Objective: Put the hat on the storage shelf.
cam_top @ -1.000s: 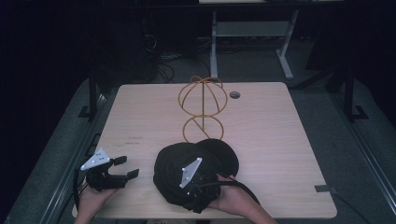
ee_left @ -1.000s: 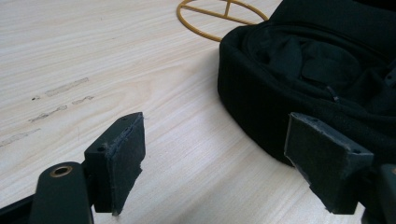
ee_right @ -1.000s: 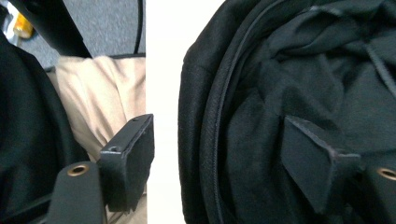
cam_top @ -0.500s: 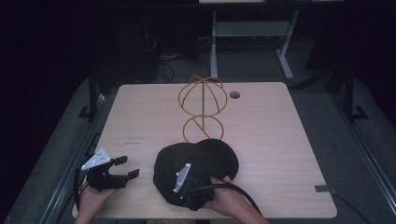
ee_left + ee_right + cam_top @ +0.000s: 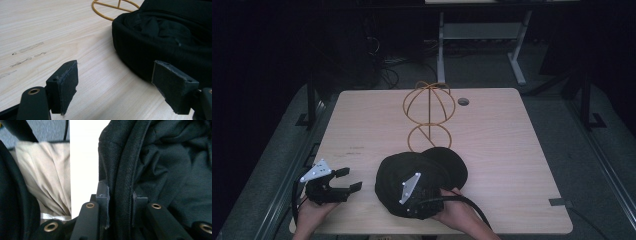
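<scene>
At the desk's near edge, the right gripper has just been closing — now pinching the black fabric cap's rim, probably for lifting; the left gripper is waiting, spread wide.

You are looking at a pale wooden counter standing on grey carpet, with a white desk frame sitting behind in darkness.

Two handheld black grippers: the left gripper and right gripper each carry a grey three-cornered plate, a trailing black cable, brass-ringed jaw holes and dark pads.
</scene>
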The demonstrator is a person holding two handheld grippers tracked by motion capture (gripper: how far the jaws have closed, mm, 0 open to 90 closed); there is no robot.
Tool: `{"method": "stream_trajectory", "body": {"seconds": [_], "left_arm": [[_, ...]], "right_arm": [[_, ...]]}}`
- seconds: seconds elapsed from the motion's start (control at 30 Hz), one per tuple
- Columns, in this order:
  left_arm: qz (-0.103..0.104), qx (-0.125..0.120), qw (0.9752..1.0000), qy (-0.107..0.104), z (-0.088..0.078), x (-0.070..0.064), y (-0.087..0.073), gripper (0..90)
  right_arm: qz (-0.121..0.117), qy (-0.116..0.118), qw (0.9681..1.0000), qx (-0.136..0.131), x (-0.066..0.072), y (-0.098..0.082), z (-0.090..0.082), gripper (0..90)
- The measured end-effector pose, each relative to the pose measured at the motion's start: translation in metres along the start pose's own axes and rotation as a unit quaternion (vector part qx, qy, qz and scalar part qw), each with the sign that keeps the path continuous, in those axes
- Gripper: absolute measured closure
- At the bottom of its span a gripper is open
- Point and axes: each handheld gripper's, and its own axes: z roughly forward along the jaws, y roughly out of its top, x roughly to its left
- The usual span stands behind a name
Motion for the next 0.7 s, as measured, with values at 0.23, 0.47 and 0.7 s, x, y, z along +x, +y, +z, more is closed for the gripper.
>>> {"method": "stream_trajectory", "body": {"seconds": [0.23, 0.47, 0.7], "left_arm": [[-0.002, -0.001, 0.9998, -0.021, 0.003, -0.005, 0.002, 21.5], [0.015, -0.010, 0.9983, -0.056, 0.006, -0.016, 0.008, 21.4], [0.032, -0.026, 0.9956, -0.084, 0.009, -0.029, 0.015, 20.6]], "right_arm": [[0.012, -0.001, 0.9989, -0.046, -0.004, 0.000, -0.029, 73.9], [0.031, 0.021, 0.9947, -0.096, -0.013, -0.002, -0.057, 73.8], [0.038, 0.043, 0.9893, -0.134, -0.017, 0.000, -0.086, 73.9]]}}
